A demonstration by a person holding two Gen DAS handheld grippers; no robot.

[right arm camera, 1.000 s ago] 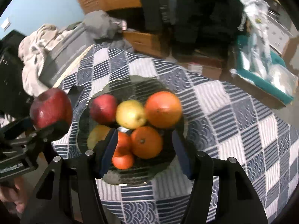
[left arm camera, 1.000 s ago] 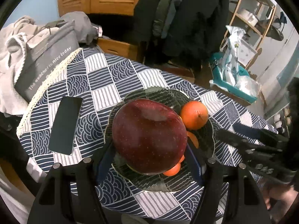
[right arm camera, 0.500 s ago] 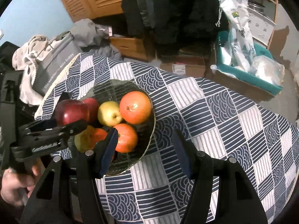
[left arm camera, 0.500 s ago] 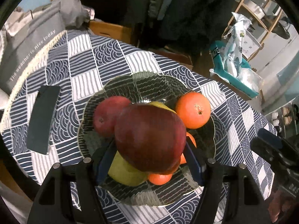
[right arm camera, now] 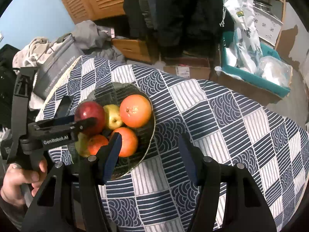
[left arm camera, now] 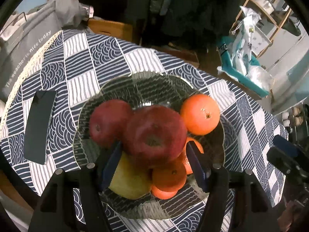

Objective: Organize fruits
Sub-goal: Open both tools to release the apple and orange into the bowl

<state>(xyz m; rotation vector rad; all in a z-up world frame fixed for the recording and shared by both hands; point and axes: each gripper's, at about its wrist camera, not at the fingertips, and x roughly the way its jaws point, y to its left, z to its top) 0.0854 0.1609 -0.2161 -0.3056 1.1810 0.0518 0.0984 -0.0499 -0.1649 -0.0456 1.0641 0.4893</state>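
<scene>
Since the earlier frames, the large red apple [left arm camera: 154, 131] is seen lowered from above the glass bowl [left arm camera: 146, 83] onto the heap of fruit inside it, and the jaws of the left tool [left arm camera: 154, 154] are shown to have just been closing. The apple is framed between the two blue pads [left arm camera: 111, 164], near their tips; whether it is still pressed by them cannot be told. It is seen lying on a yellow apple [left arm camera: 129, 181] and small oranges [left arm camera: 169, 176], beside a second red apple [left arm camera: 108, 121] and a large orange [left arm camera: 199, 114].

The bowl is set on a surface covered by a blue and white patterned cloth [right arm camera: 222, 116], with a dark phone [left arm camera: 39, 127] lying flat to its left.

The right tool [right arm camera: 150, 152] is held part open over the near right rim of the bowl and the cloth, with nothing between its jaws. A hand [right arm camera: 17, 179] is seen around the handle of the left tool.
</scene>
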